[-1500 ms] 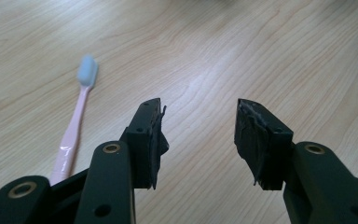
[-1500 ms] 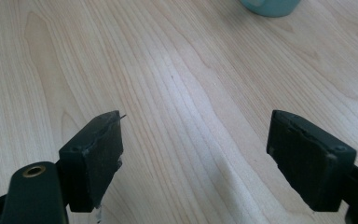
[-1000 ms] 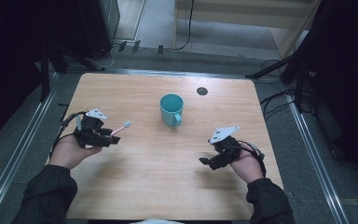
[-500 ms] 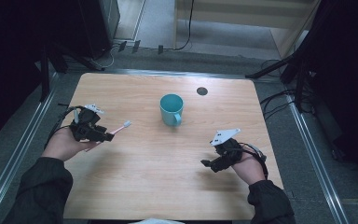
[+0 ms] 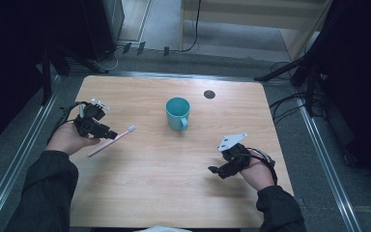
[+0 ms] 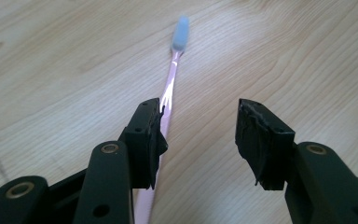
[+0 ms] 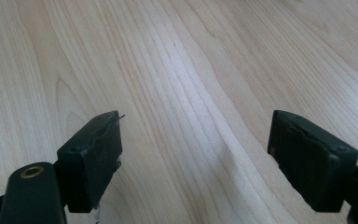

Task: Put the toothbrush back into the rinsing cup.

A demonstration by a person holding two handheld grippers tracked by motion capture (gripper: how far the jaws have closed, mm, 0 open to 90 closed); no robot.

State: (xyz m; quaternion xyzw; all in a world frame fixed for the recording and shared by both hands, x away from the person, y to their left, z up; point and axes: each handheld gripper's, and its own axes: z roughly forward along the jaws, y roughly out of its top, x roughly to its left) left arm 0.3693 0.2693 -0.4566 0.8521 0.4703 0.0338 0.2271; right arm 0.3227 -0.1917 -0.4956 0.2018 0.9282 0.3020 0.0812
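A pink toothbrush [image 5: 111, 141] with a pale blue head lies flat on the wooden table [image 5: 174, 188] at the left, head pointing toward the middle. My left gripper [image 5: 112, 134] hovers over its handle, jaws open. In the left gripper view the toothbrush [image 6: 171, 79] runs out from under the left-hand jaw, and the gap of my left gripper [image 6: 200, 116] holds only bare wood. My right gripper [image 5: 215, 171] rests near the right front of the table, open. The right gripper view has nothing but wood between the jaws of my right gripper [image 7: 196, 126].
A teal mug [image 5: 178, 113] stands upright at the table's centre, handle toward the front. A small dark round spot [image 5: 209, 94] sits behind it to the right. Cables and dark stands lie on the floor around the table edges.
My left hand has drawn back to the left and a little away, uncovering more of the toothbrush handle. The right hand has stayed put.
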